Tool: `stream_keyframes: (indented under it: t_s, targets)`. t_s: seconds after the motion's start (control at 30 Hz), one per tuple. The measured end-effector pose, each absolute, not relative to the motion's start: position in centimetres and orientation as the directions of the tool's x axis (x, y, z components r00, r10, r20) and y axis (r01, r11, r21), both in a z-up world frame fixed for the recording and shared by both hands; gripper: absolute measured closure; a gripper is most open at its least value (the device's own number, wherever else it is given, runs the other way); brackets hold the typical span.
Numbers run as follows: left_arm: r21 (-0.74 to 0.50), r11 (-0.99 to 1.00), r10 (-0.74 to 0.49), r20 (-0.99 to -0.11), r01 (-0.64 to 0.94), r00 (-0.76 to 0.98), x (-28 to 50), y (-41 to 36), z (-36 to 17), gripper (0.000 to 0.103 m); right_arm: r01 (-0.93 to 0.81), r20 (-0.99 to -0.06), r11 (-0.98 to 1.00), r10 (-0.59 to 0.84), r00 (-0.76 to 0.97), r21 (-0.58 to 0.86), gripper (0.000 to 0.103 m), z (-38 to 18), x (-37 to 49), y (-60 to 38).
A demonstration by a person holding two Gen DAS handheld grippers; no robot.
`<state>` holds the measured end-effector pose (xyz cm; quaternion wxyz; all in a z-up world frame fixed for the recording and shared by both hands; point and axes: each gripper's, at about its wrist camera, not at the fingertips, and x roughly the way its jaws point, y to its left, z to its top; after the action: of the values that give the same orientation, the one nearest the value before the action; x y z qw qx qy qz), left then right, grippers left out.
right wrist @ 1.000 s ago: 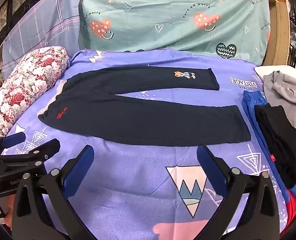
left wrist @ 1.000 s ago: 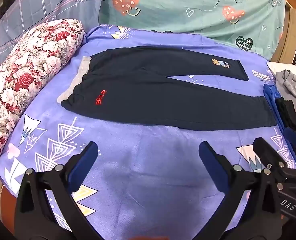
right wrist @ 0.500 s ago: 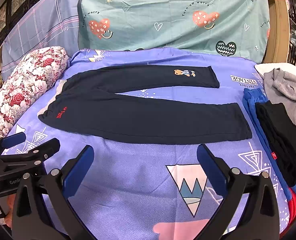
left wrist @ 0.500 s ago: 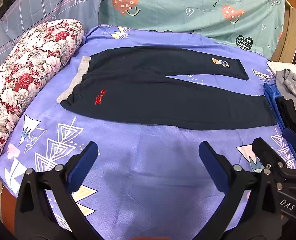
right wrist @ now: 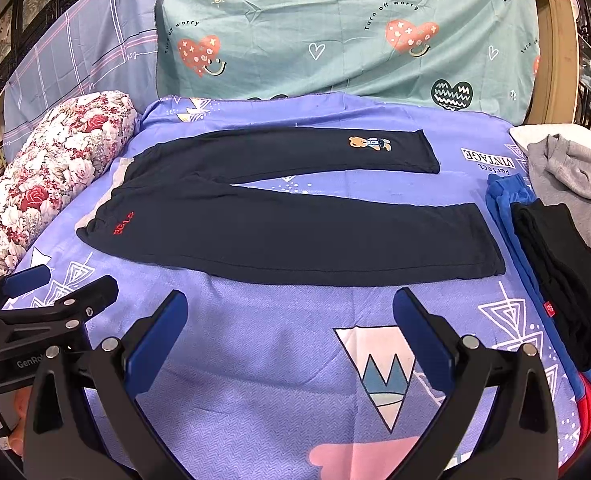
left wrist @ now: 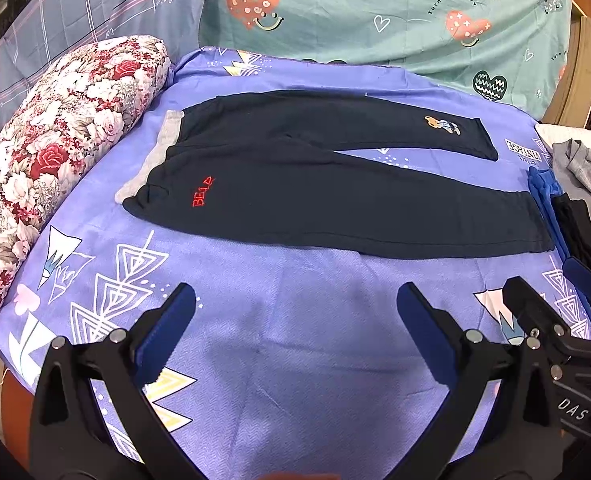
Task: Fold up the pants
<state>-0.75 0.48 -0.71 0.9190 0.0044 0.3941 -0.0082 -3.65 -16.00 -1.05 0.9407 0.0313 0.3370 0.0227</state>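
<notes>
Both tongs, left tongs [left wrist: 295,308] and right tongs [right wrist: 289,314], agape above the bedsheet [right wrist: 275,360], short of flat, unfolded pants [right wrist: 287,224].

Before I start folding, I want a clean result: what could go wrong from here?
The dark navy sweatpants lie with legs splayed apart, so a lengthwise fold may end up misaligned. The far leg's cuff and the near cuff sit unevenly. The near cuff also lies close to the stacked blue and black clothes, which might snag.

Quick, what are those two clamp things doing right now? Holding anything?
Left gripper: open, holding nothing, above the bedsheet, short of the pants.
Right gripper: open, holding nothing, also short of the pants.
</notes>
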Motion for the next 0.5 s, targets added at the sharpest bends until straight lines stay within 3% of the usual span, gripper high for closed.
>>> stream_keyframes:
  t_s: [0.5]
  targets:
    - [-0.001,1.0,-0.01,-0.729,0.013,0.685,-0.79,0.79,-0.96,0.002,-0.022,-0.633,0.997,0.065,0.771,0.076,0.001,-1.47,-3.6,-15.95]
